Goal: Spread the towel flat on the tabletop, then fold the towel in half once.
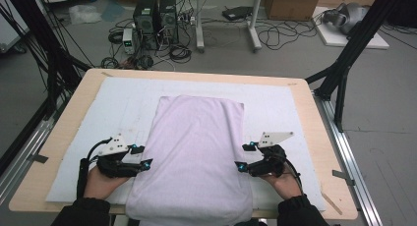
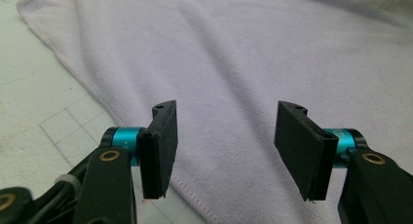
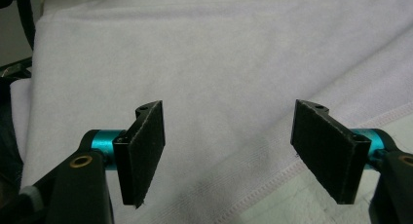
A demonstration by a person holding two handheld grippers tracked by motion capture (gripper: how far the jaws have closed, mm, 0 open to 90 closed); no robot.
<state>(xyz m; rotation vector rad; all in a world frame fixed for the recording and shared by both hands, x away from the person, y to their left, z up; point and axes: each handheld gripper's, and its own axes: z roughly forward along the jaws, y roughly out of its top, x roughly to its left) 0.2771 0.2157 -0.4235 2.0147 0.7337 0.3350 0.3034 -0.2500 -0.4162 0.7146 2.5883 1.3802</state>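
A pale lilac towel (image 1: 196,152) lies folded flat on a white mat (image 1: 98,118), its near end hanging over the table's front edge. My left gripper (image 1: 141,155) rests at the towel's left edge, jaws open. In the left gripper view the left gripper (image 2: 226,146) straddles the stitched hem of the towel (image 2: 243,63) with nothing pinched. My right gripper (image 1: 243,156) sits at the towel's right edge, also open. In the right gripper view the right gripper (image 3: 229,151) stands wide over the towel (image 3: 219,63) and its hem, the pads apart from the cloth.
The mat covers most of a light wooden table (image 1: 64,132). Black frame posts (image 1: 344,64) rise at both far corners, and metal rails run along the table's sides. Computer towers (image 1: 155,19) and cables lie on the floor beyond.
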